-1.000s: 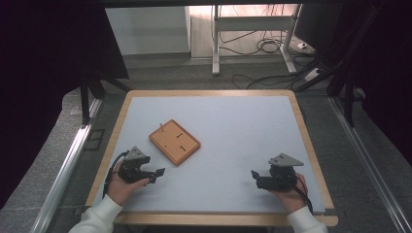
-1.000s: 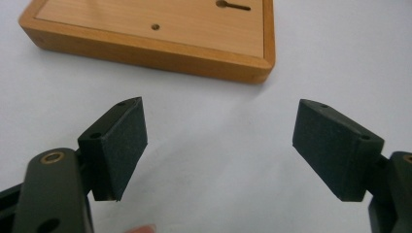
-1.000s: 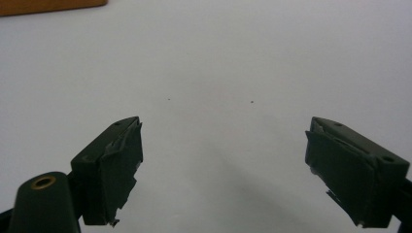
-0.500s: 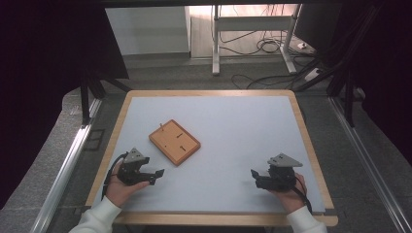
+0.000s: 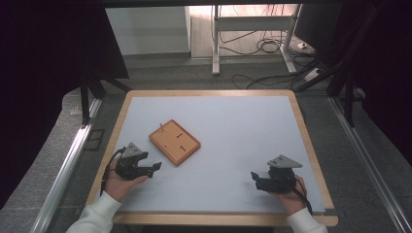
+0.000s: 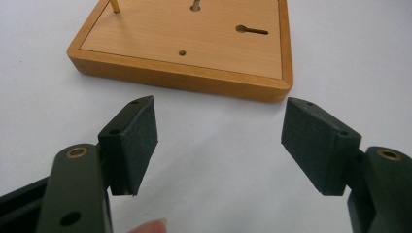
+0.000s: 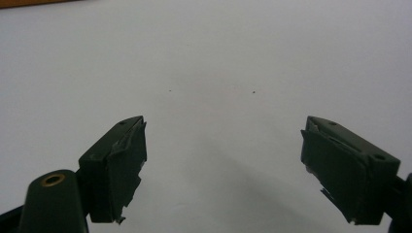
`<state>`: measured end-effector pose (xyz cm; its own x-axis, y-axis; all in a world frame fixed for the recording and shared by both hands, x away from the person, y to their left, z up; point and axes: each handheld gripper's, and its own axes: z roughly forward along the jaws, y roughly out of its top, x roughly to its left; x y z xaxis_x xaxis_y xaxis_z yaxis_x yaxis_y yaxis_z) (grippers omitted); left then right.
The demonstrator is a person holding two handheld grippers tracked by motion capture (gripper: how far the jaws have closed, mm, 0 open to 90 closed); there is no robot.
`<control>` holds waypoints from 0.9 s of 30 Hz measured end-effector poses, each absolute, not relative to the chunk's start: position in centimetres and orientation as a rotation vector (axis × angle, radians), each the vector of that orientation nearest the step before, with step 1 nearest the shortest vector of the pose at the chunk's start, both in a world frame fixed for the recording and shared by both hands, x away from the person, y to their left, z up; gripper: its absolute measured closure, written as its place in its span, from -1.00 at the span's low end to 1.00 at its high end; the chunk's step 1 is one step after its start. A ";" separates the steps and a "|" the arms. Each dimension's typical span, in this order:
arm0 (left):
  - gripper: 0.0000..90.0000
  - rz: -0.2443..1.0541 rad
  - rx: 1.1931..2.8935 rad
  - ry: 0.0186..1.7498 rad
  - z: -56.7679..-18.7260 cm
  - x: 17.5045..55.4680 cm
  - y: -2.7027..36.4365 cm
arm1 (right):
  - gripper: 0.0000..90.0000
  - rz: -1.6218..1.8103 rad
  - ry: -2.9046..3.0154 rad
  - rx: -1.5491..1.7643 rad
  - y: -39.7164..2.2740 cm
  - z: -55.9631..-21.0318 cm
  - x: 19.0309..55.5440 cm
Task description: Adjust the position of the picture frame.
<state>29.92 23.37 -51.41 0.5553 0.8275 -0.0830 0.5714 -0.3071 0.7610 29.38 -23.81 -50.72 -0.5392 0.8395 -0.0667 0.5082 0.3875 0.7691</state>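
White worktop [image 5: 233, 136] | wooden board [image 5: 174, 141] left of centre, thin peg probably at its far corner | left tool [image 5: 154, 166] just short of board, wide, jaws just been closing, nothing between | right tool [image 5: 254, 176] wide, empty

No text, label, brand, number or sign could be read anywhere in the views.
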 end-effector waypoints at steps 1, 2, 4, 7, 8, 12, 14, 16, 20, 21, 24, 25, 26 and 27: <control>-0.34 0.411 2.013 1.125 -51.4 30.2 23.4 | -0.62 0.987 2.198 1.163 -23.9 -50.7 29.3; -0.34 0.411 2.010 1.129 -51.3 30.4 23.4 | -0.62 0.990 2.194 1.165 -23.9 -50.6 29.2; -0.33 0.409 2.004 1.139 -51.2 30.8 23.5 | -0.62 0.990 2.193 1.166 -24.0 -50.6 29.0; -0.30 0.413 1.994 1.153 -51.0 31.8 23.5 | -0.62 0.988 2.194 1.164 -24.3 -50.6 28.8; -0.29 0.414 1.992 1.156 -51.0 32.1 23.5 | -0.62 0.987 2.194 1.170 -24.3 -50.7 28.8; -0.23 0.430 1.974 1.175 -50.9 33.4 23.8 | -0.62 0.993 2.194 1.171 -24.4 -50.7 28.7; -0.20 0.444 1.972 1.188 -50.9 34.1 24.1 | -0.62 0.994 2.195 1.168 -24.3 -50.6 28.7; -0.13 0.452 1.972 1.196 -51.0 35.0 24.3 | -0.62 0.995 2.201 1.162 -24.2 -50.6 28.8; -0.06 0.472 1.973 1.216 -51.2 36.9 24.5 | -0.62 0.991 2.211 1.150 -23.9 -50.7 29.0; -0.05 0.478 1.978 1.217 -51.2 37.3 24.4 | -0.62 0.992 2.212 1.148 -23.8 -50.7 29.0; 0.07 0.498 1.994 1.208 -51.2 39.0 24.0 | -0.62 0.990 2.213 1.153 -23.9 -50.8 29.1; 0.11 0.501 1.997 1.210 -51.2 39.4 23.9 | -0.62 0.991 2.212 1.154 -23.9 -50.8 29.1; 0.14 0.494 1.994 1.215 -51.2 40.1 23.8 | -0.62 0.991 2.210 1.153 -24.0 -50.8 29.1; 0.18 0.492 1.990 1.219 -51.3 40.5 23.7 | -0.61 0.991 2.208 1.154 -24.0 -50.8 29.0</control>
